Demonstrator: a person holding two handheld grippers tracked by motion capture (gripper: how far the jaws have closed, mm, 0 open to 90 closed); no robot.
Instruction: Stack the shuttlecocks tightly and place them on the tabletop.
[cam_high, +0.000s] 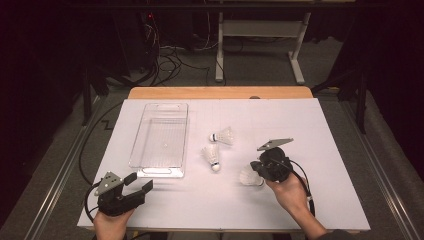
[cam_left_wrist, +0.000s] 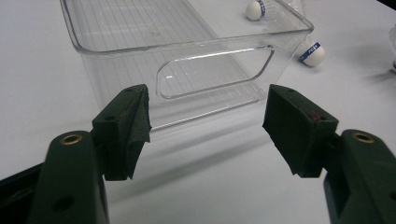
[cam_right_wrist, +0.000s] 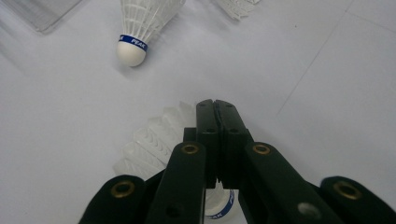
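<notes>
We find the right gripper (cam_right_wrist: 215, 105) with its jaws pressed together, their tips lying over the feather skirt of the nearest shuttlecock (cam_right_wrist: 154, 140). That shuttlecock lies on the white table (cam_high: 320, 165), its skirt fanning out to the left of the jaws and its banded cork showing beneath them near the hinge. Whether any feather is actually caught between the pads we cannot tell; the jaw faces appear to meet with no gap.

Ahead of these jaws and to their left lies a second shuttlecock (cam_right_wrist: 140, 28), apart from the first. A third shuttlecock (cam_high: 222, 135) lies farther off on the table.

The left gripper (cam_left_wrist: 208, 123) has its jaws spread wide and holds nothing. Directly ahead of them, near but not touching, stands the clear bin (cam_left_wrist: 187, 74), its handle cut-out framed between the two pads.

We judge the work, placing shuttlecocks in the bin, to be at its outset: the bin holds none, and all three lie on the table. Three transfers remain, the first grasp being unconfirmed.
</notes>
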